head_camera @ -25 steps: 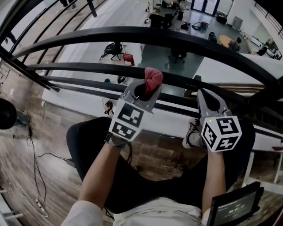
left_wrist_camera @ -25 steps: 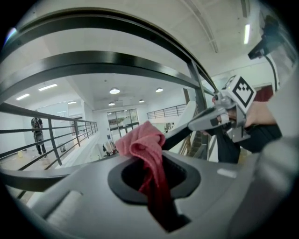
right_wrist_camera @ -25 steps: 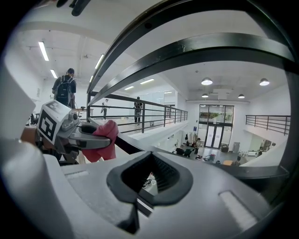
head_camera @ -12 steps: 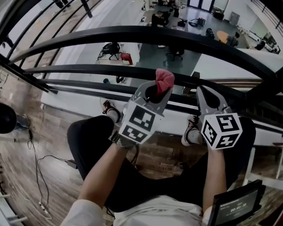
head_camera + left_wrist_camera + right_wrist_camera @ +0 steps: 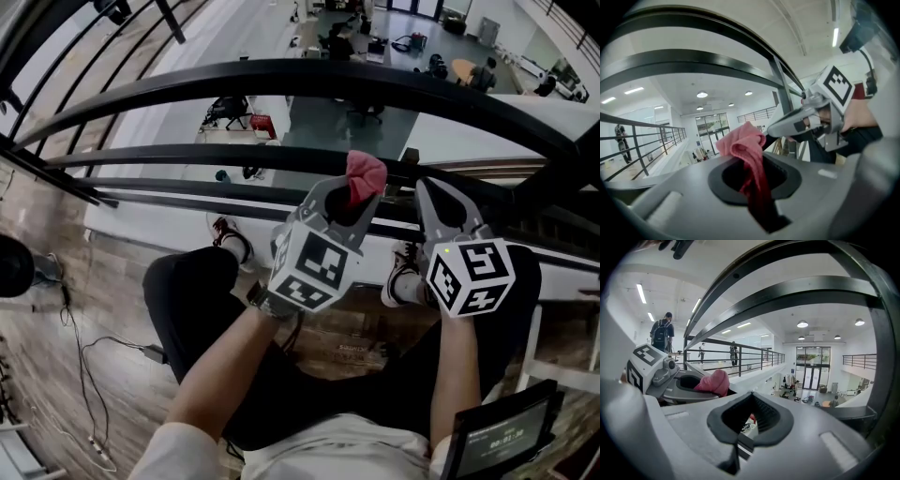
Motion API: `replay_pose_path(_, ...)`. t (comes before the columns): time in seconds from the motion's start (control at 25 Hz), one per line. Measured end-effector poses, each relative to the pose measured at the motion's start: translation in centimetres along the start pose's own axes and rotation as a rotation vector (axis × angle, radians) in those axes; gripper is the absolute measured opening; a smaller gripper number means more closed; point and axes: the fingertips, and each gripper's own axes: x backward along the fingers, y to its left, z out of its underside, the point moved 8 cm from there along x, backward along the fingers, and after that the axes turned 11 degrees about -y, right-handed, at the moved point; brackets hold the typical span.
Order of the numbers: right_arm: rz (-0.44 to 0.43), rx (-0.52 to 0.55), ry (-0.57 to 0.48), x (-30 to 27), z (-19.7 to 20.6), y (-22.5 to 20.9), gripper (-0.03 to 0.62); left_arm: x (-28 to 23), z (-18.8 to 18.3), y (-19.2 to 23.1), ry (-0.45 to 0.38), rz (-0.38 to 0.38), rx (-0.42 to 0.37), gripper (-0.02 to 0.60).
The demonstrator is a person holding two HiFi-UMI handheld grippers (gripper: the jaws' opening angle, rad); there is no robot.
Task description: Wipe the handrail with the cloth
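Holding the cloth (image 5: 746,149) in the left gripper (image 5: 349,199), fingers shut on its lower fold, bunched pink-red top standing free above them. Sitting just below the broad black handrail (image 5: 309,75), right against one of the thinner bars under the handrail; actual contact with metal impossible to judge. Keeping the right gripper (image 5: 439,204) just beside, also below the handrail, fingers closed together with nothing between them.

Judging the cloth light, soft and limp: folded over itself, drooping where unsupported, likely to mould round the handrail's curved top without resistance. Probably prone to sliding within a loose pinch or dragging out when rubbed along metal, so best gripped deep in the bunch, as now, leaving a generous free wad to press on the handrail. Judging the handrail rigid, smooth and fixed: no give, nothing to break, only the risk of a hard finger edge scraping the finish with too thin a wad. Wiping along the handrail's top not yet visibly begun.
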Motion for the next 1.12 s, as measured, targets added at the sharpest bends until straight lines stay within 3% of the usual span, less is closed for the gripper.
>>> replay_pose_path(0.6,0.100,0.004,-0.014,2.7,-0.6,-4.2,0.002,-3.7,-1.7,-3.0,-0.012,0.095,-0.054,0.066)
replay_pose_path(1.12,0.175,-0.028,-0.023,5.2,0.2,-7.4,0.002,-6.4,-2.1,-5.6,-0.046,0.158,-0.054,0.066)
